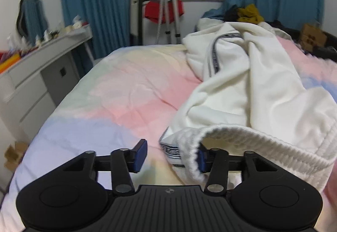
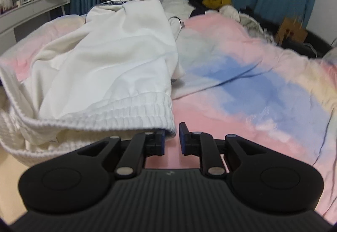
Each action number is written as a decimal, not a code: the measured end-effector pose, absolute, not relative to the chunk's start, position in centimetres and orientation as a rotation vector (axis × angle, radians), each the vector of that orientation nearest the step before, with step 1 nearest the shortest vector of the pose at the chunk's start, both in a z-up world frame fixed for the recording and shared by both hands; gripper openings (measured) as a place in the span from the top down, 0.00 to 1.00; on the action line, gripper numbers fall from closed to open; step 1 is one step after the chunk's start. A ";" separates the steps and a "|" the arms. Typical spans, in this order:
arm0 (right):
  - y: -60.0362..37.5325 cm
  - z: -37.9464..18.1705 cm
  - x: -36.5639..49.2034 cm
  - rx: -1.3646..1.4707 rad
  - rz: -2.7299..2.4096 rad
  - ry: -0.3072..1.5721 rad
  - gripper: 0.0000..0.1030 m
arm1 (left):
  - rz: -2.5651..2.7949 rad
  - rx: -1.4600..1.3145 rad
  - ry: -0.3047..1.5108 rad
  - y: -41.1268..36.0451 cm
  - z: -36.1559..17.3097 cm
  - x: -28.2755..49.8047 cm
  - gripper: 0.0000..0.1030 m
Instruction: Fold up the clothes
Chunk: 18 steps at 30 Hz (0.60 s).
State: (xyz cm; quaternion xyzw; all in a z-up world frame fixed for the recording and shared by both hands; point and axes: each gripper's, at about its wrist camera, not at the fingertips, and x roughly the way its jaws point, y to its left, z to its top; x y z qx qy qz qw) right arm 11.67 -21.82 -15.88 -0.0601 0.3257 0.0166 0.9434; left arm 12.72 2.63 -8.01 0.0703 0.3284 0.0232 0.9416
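I see my left gripper (image 1: 169, 155) and right gripper (image 2: 171, 139) alike: black ribbed bodies, round side discs, paired black link arms with silver pivot screws, blue pads (image 1: 140, 153) on fingertips, small centre logo.

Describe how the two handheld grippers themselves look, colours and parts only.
Both match. The left gripper and right gripper have matte black bodies with a ribbed central plate bearing a small round emblem, and two rounded lobes with circular recesses. Black linkage arms with silver pivot pins lead to jaws faced with blue pads. No cables, sleeves or hands show.
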 end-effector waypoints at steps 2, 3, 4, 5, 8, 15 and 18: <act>-21.4 -15.9 11.5 -0.157 0.028 0.642 0.83 | 0.025 0.150 0.662 2.3 -8.3 12.8 0.69; -21.2 -15.9 11.5 -0.171 0.025 0.627 0.83 | 0.018 0.137 0.659 2.4 -8.4 12.9 0.74; -21.0 -15.9 11.4 -0.185 0.024 0.612 0.83 | 0.017 0.116 0.651 2.6 -8.4 12.9 0.76; -20.9 -15.8 11.3 -0.190 0.033 0.604 0.83 | 0.015 0.095 0.644 2.8 -8.3 12.9 0.79; -20.5 -15.4 11.0 -0.200 0.061 0.581 0.83 | 0.027 0.030 0.604 3.7 -7.6 13.1 0.86; -22.3 -13.7 10.8 0.257 0.318 0.731 0.87 | 0.109 -0.036 0.442 7.3 -1.5 14.4 0.91; -19.7 -12.1 9.8 0.315 0.446 0.716 0.87 | 0.115 -0.062 0.418 10.9 2.1 16.3 0.92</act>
